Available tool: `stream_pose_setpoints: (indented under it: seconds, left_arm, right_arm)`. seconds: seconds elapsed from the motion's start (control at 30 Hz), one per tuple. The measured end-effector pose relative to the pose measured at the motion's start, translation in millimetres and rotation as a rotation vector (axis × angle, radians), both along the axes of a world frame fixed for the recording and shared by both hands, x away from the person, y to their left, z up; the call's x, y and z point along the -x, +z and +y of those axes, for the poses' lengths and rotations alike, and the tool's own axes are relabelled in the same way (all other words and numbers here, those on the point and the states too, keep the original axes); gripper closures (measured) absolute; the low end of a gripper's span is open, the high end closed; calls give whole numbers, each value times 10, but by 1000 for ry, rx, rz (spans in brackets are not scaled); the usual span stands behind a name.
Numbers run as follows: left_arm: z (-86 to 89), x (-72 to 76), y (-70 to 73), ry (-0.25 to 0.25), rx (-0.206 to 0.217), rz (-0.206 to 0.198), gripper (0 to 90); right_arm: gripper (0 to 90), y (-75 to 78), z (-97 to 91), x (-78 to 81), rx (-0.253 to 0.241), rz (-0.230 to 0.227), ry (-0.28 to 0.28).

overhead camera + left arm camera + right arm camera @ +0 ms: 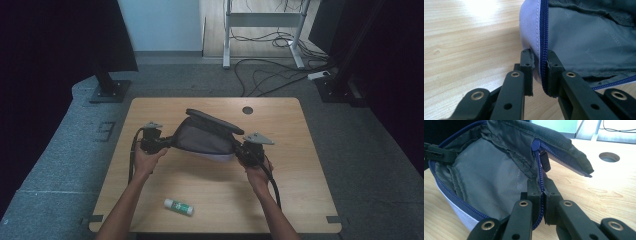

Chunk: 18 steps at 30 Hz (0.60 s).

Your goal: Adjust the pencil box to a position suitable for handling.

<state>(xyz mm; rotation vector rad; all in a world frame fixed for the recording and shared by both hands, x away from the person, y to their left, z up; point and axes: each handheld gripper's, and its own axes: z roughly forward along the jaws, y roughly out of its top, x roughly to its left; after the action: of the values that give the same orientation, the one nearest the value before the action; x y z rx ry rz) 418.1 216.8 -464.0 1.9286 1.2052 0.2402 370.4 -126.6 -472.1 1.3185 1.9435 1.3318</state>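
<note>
From the high view, a light wooden counter [300,165] stands on grey carpet [380,150], with cables [270,75] trailing behind it and a round cable hole [247,110] near its far edge. An open grey pouch [205,137] is stretched between the left gripper [156,142] and the right gripper [246,150]. A white glue stick [178,206] with a green label, too small to read, lies nearer the person, with bare counter around it.

In the left gripper view, the fingers [526,67] are closed on the pouch's [584,42] rim, one either side of the blue zipper [544,37]; faint lining print is unreadable.

In the right gripper view, the fingers [534,192] pinch the pouch's [486,177] zipper edge [539,175], just below the blue zipper pull [535,145]. A small printed mark on the lining is illegible. Open counter lies to their right.
</note>
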Motion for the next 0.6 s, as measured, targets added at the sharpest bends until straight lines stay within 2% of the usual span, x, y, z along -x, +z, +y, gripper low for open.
stream_pose_setpoints:
  seconds: [0.33, 0.6]
  left_arm:
    - [49, 131, -36, -11, 11, -1, 790]
    - [63, 191, -83, -18, 5, 7, 792]
  right_arm:
    - [848, -25, 11, 95, -13, -2, 18]
    - [848, -109, 25, 130, -8, 15, 28]
